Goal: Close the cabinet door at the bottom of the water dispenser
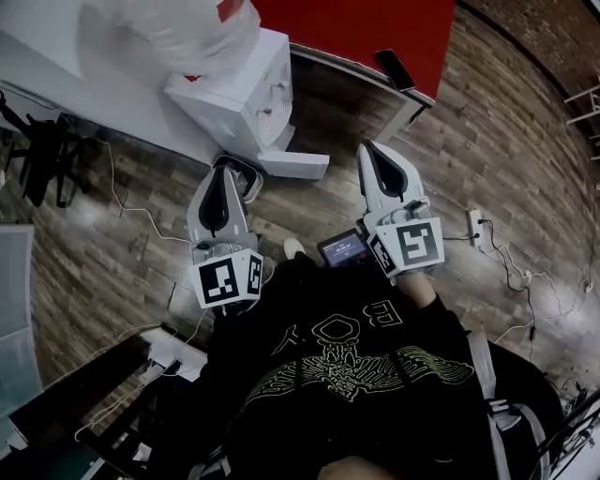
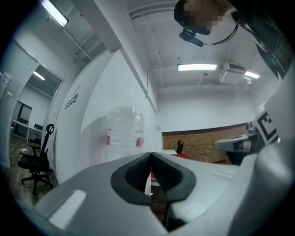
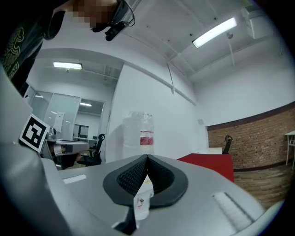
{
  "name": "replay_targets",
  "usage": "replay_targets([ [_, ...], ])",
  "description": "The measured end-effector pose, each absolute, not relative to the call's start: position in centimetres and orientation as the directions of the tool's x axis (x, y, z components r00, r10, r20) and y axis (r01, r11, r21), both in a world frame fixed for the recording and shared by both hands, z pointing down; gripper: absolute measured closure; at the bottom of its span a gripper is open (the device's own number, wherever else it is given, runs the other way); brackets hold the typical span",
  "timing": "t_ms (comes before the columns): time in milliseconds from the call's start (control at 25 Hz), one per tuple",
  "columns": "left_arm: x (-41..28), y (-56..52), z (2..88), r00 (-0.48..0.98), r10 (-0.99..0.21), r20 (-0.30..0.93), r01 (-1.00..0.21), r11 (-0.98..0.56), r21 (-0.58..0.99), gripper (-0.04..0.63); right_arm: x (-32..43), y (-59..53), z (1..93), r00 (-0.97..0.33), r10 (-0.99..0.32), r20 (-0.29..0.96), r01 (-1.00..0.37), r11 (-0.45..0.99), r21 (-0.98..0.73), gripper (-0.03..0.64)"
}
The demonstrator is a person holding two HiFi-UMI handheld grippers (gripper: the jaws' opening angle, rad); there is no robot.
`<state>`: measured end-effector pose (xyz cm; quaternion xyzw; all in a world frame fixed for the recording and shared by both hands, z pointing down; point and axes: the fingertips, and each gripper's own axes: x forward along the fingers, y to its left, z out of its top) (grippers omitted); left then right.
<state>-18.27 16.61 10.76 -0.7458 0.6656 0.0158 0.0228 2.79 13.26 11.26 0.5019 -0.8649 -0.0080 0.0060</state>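
A white, box-shaped plastic water dispenser [image 1: 239, 94] is shown from above on a brown wood-plank floor [image 1: 469, 141], topped by a crinkled clear plastic bottle [image 1: 187, 33]. Its flat white cabinet door [image 1: 298, 166] stands out from the base, just ahead of the left gripper [image 1: 232, 173]. The right gripper [image 1: 373, 150] is held alongside, nearer a red-topped table [image 1: 356, 28]. On each, the ribbed dark pads are pressed together with nothing grasped. White cables [image 1: 122, 202] are strewn over the planks.
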Motion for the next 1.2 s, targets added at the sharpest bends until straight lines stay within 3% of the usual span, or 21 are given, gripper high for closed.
replay_targets([
  [240, -19.3, 15.1, 11.6, 0.162, -0.987, -0.005, -0.986, -0.163, 0.038, 0.589, 1.1, 10.8, 10.1, -0.477, -0.879, -0.011, -0.877, 0.475, 0.08, 0.62],
  [800, -18.7, 8.6, 12.3, 0.043, -0.999, -0.014, -0.998, -0.043, -0.047, 0.588, -0.1, 4.8, 11.8, -0.572, -0.819, 0.046, -0.811, 0.573, 0.119, 0.62],
  [1200, -17.0, 5.0, 13.3, 0.055, -0.998, 0.014, -0.998, -0.056, -0.033, 0.588, 2.0, 1.6, 14.2, -0.568, -0.821, 0.059, -0.812, 0.57, 0.128, 0.62],
])
